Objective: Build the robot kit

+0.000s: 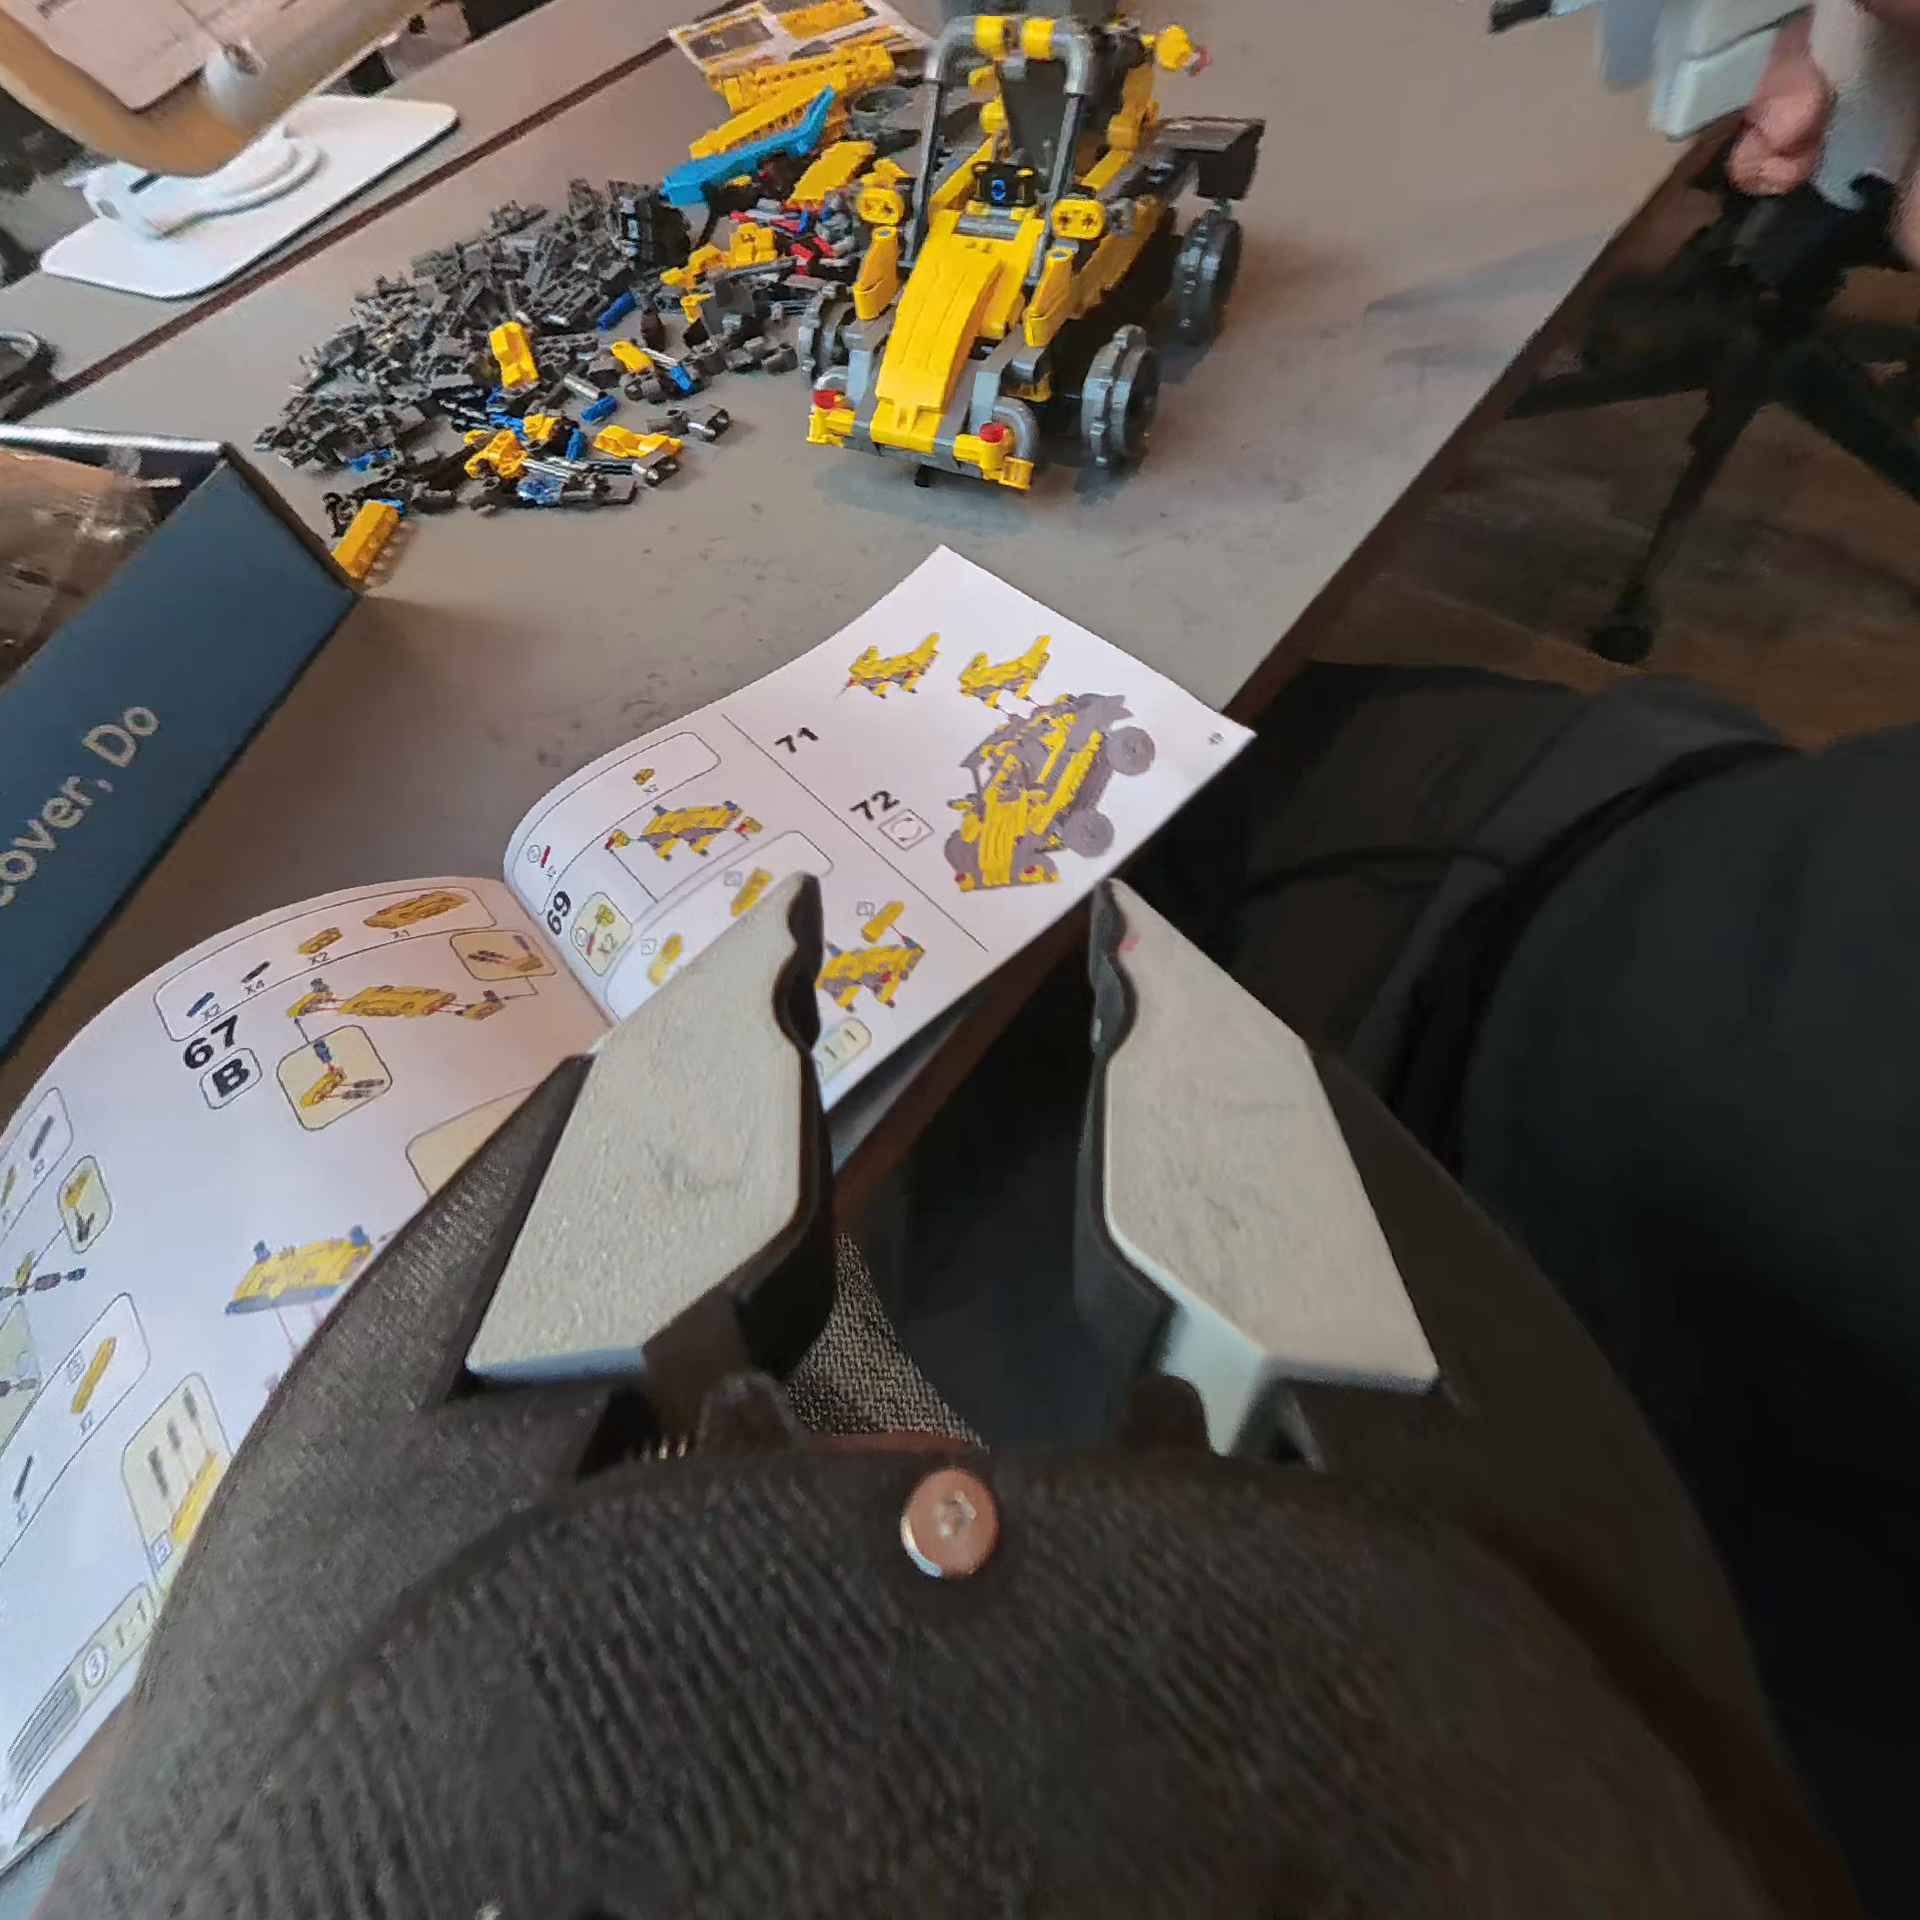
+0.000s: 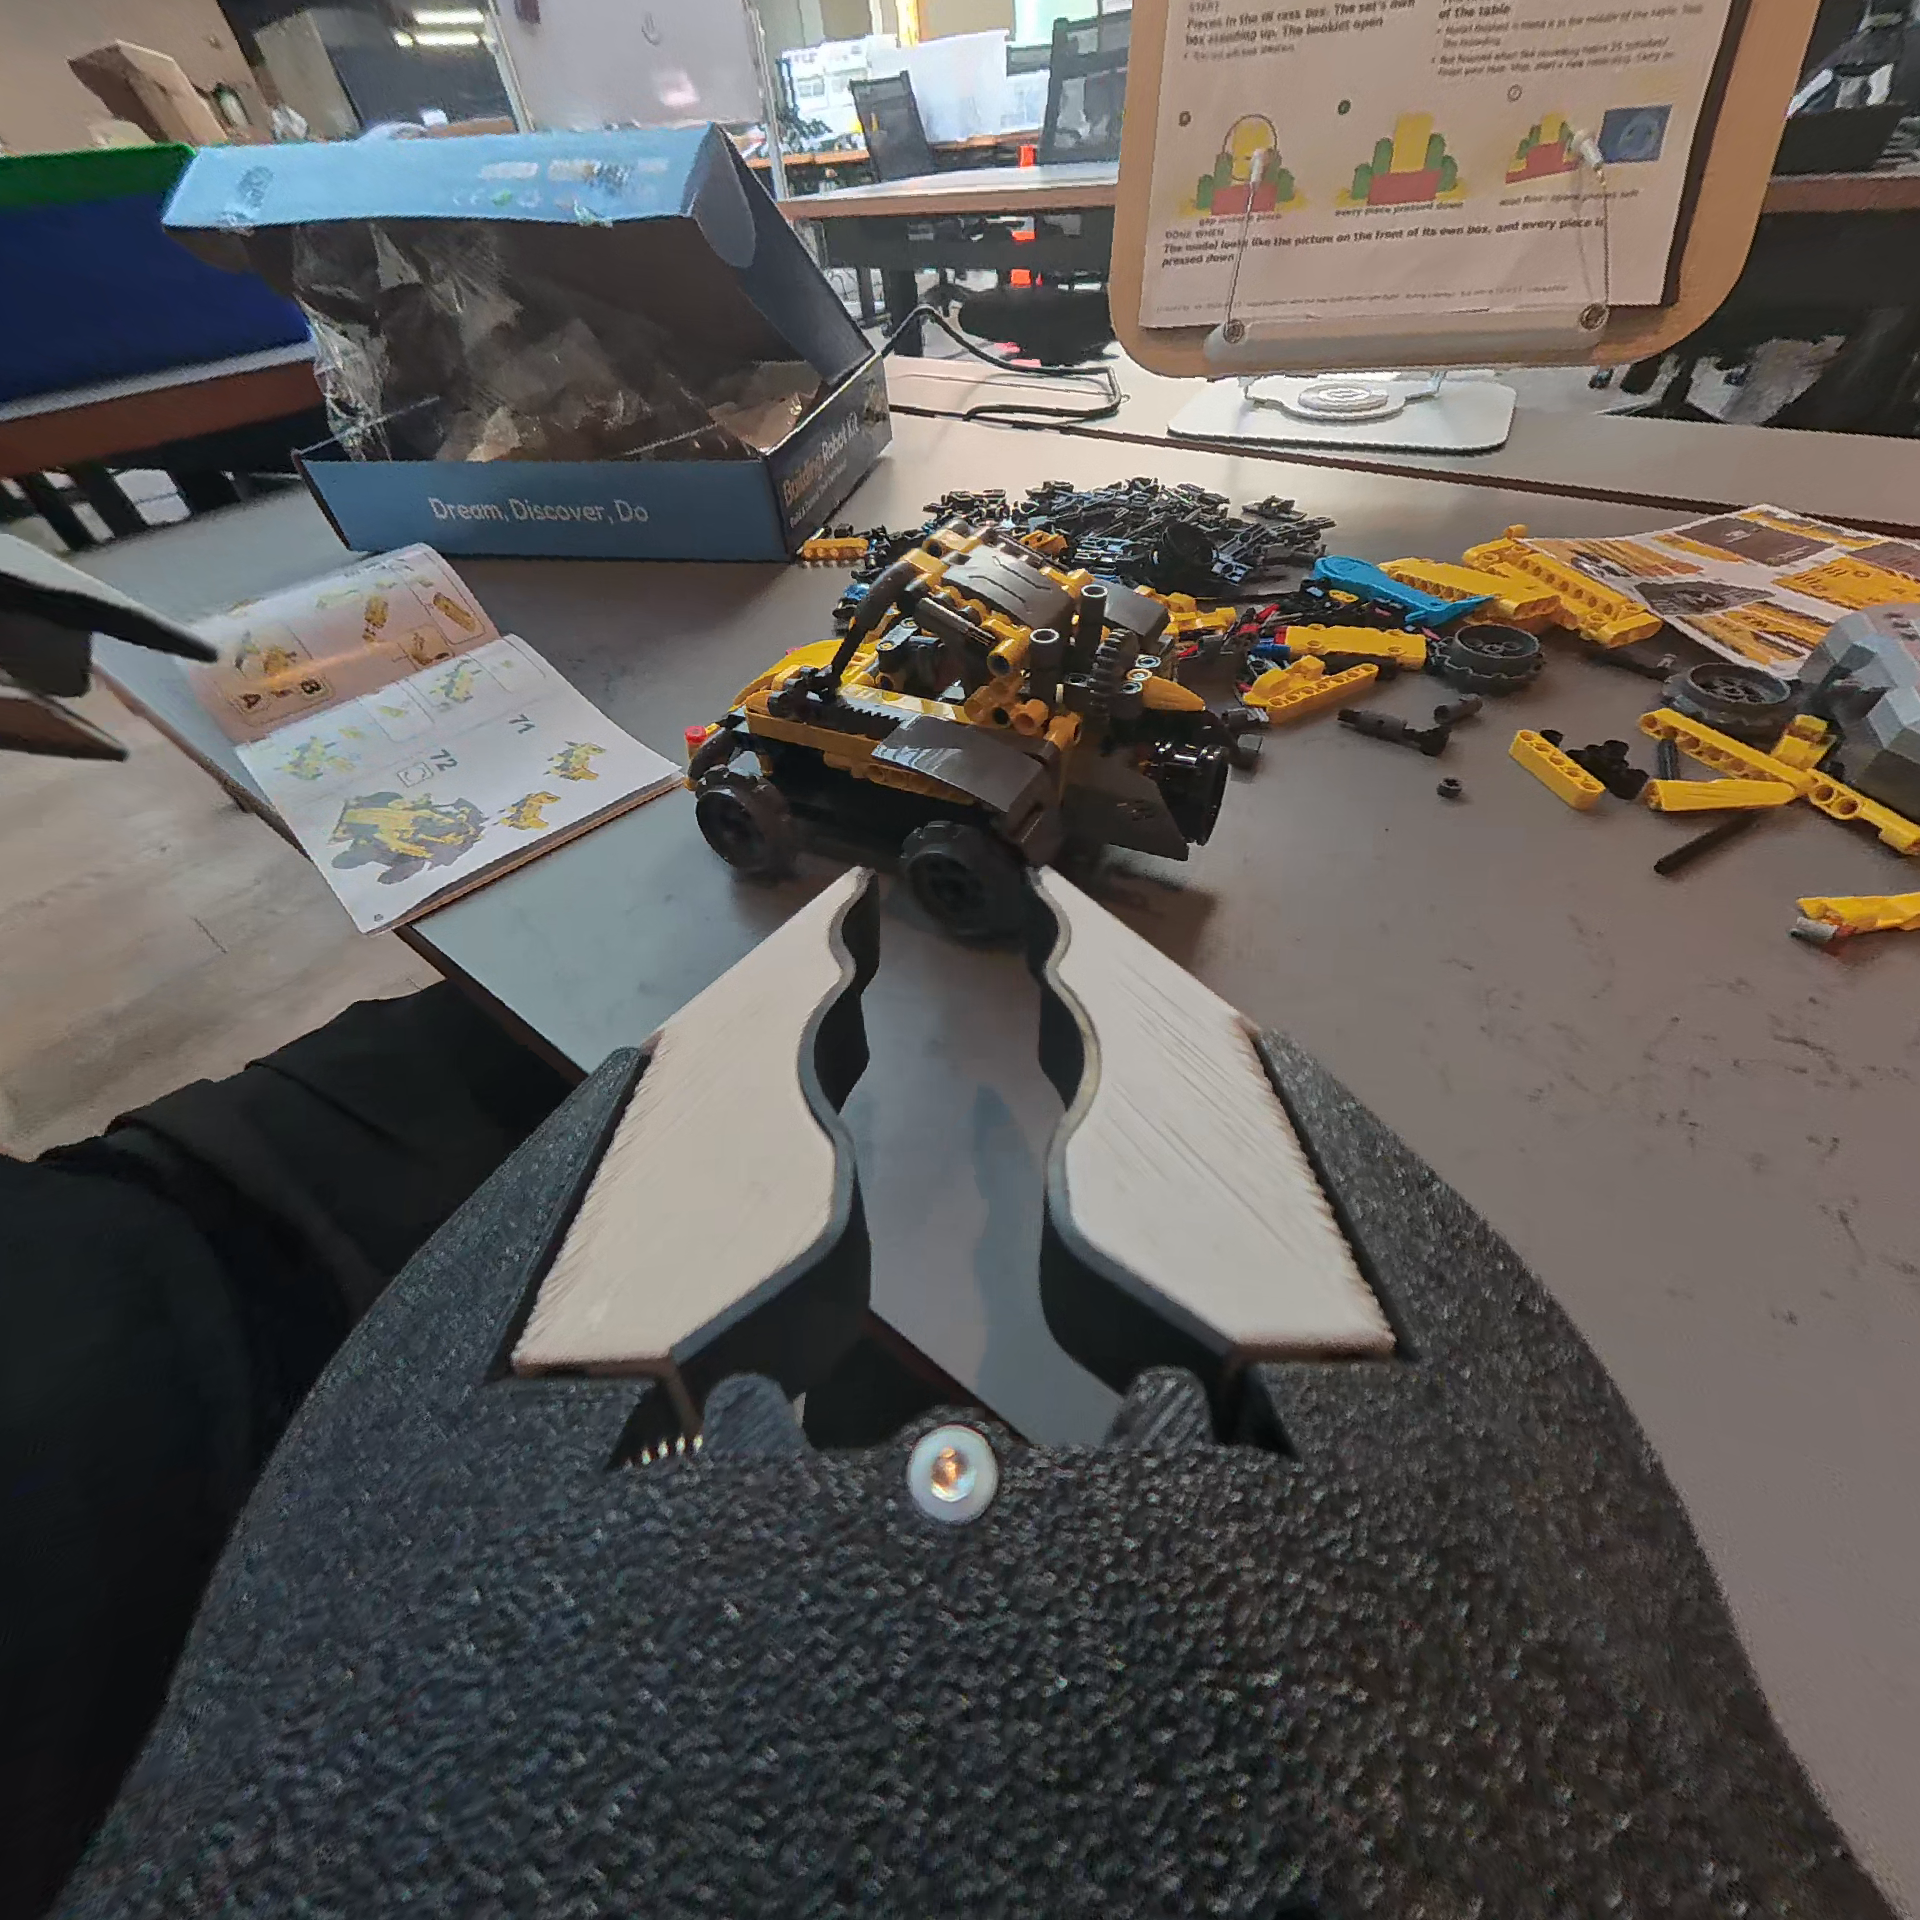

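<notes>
A yellow and grey brick-built car [image 1: 997,301] stands on the grey table [image 1: 665,561]; it also shows in the right wrist view [image 2: 966,717]. My left gripper [image 1: 951,925] is open and empty, hovering over the near table edge above an open instruction booklet [image 1: 436,987]. My right gripper [image 2: 951,914] is open and empty, its tips just short of the car's near black wheel [image 2: 951,878]. The left gripper's fingertip [image 2: 104,613] shows at the far left of the right wrist view, over the booklet [image 2: 447,727].
A pile of loose dark, yellow and blue bricks [image 1: 488,353] lies left of the car. An open blue box [image 2: 561,353] stands beyond the booklet. A board with an instruction sheet on a white stand [image 2: 1403,208] is at the back. A dark sleeve [image 1: 1662,1039] is at the right. There is about 30 centimeters between the tips of the two grippers.
</notes>
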Demonstrator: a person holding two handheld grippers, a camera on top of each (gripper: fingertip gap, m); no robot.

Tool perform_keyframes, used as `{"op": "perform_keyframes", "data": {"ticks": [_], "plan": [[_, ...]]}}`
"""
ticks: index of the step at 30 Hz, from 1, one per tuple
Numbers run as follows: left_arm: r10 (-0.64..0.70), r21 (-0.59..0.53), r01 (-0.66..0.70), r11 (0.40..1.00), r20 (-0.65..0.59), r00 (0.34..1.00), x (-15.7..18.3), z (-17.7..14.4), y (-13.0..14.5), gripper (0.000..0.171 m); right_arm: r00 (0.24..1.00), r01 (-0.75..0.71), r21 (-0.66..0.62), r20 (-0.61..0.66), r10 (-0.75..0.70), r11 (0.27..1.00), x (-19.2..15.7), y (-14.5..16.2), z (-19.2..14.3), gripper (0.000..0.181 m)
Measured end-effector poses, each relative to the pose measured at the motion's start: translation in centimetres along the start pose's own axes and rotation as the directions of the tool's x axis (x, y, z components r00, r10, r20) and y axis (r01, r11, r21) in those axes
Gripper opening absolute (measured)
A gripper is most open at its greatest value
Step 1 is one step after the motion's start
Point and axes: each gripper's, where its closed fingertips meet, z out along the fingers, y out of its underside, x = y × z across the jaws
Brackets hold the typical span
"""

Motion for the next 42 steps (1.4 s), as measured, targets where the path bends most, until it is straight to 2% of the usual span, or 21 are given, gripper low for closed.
{"op": "perform_keyframes", "data": {"ticks": [5,7,8,11,12,14,16,18,20,22,24,26,27,30,32,34,35,37,40,42], "plan": [[0.219,-0.15,-0.213,0.965,0.018,0.976,0.3,1.0,1.7,0.048,0.998,-0.054,0.04,0.023,0.053,0.998,0.5,-1.2,0.2,0.026],[0.179,-0.171,-0.183,0.968,-0.041,0.983,0.8,2.6,1.7,0.052,0.998,-0.052,0.057,0.027,0.051,0.997,0.4,-1.9,0.1,0.026],[0.142,-0.167,-0.15,0.974,-0.061,0.988,1.0,3.5,1.5,0.048,0.999,-0.041,0.057,0.024,0.04,0.998,0.2,-2.1,0.0,0.026],[-0.036,-0.231,0.032,0.973,-0.016,0.999,-0.1,6.8,2.0,0.02,1.0,0.003,0.043,0.002,-0.003,0.999,0.0,-2.1,-0.1,0.026],[-0.107,-0.214,0.101,0.972,-0.014,0.994,0.0,7.8,1.4,0.016,1.0,0.011,0.04,-0.002,-0.011,0.999,0.0,-2.1,-0.1,0.026],[-0.169,-0.102,0.173,0.98,0.048,0.984,-1.1,8.8,-1.0,0.008,1.0,0.015,0.026,-0.012,-0.015,1.0,0.1,-1.9,0.2,0.025],[-0.14,-0.014,0.143,0.99,0.129,0.982,-2.9,8.0,-3.3,0.008,1.0,0.002,0.022,0.0,-0.002,1.0,0.0,-1.9,0.6,0.025],[-0.098,0.019,0.096,0.995,0.207,0.973,-5.1,6.3,-4.6,0.007,0.999,-0.017,0.017,0.05,0.016,1.0,-1.2,-2.0,1.0,0.028],[-0.088,-0.031,0.096,0.995,0.185,0.979,-6.5,5.1,-3.7,0.011,0.987,-0.021,-0.003,0.159,0.021,1.0,-4.3,-2.3,1.7,0.03],[-0.072,-0.187,0.104,0.977,0.171,0.983,-7.9,4.5,0.0,0.019,0.955,-0.015,-0.037,0.295,0.025,0.999,-9.1,-2.4,3.0,0.032],[-0.022,-0.264,0.084,0.961,0.228,0.973,-10.1,3.6,3.2,0.017,0.916,0.009,-0.11,0.401,0.036,0.994,-14.4,-1.7,5.0,0.034],[0.026,-0.283,0.054,0.958,0.27,0.963,-11.7,3.0,5.3,0.014,0.873,0.059,-0.202,0.485,0.047,0.978,-19.6,-0.4,7.1,0.035],[0.005,-0.239,0.063,0.969,0.275,0.961,-12.0,2.7,5.2,0.013,0.856,0.1,-0.242,0.516,0.041,0.965,-21.8,0.3,8.2,0.035],[-0.095,-0.194,0.152,0.969,0.273,0.957,-12.0,2.1,5.9,0.0,0.843,0.284,-0.324,0.533,-0.074,0.903,-25.1,2.9,12.2,0.025],[-0.123,-0.169,0.178,0.969,0.292,0.948,-11.9,1.8,6.1,0.0,0.851,0.404,-0.401,0.495,-0.176,0.823,-24.6,4.8,14.6,0.01],[-0.121,-0.158,0.179,0.971,0.32,0.94,-11.9,1.3,6.4,0.0,0.847,0.464,-0.439,0.475,-0.239,0.769,-23.7,5.6,16.0,0.0],[-0.123,-0.151,0.182,0.972,0.334,0.934,-11.9,1.0,6.5,0.0,0.837,0.496,-0.465,0.479,-0.263,0.733,-23.1,6.3,16.4,0.0],[-0.149,-0.135,0.205,0.969,0.34,0.928,-11.8,0.5,6.7,0.0,0.834,0.516,-0.472,0.467,-0.293,0.715,-22.0,5.9,17.0,0.0],[-0.199,-0.123,0.249,0.961,0.319,0.927,-11.4,0.1,7.0,0.0,0.837,0.544,-0.516,0.388,-0.386,0.662,-18.7,5.4,18.3,0.0],[-0.21,-0.115,0.258,0.959,0.32,0.924,-11.2,0.0,7.1,0.0,0.855,0.513,-0.555,0.396,-0.334,0.655,-18.5,5.4,18.3,0.0]]}}
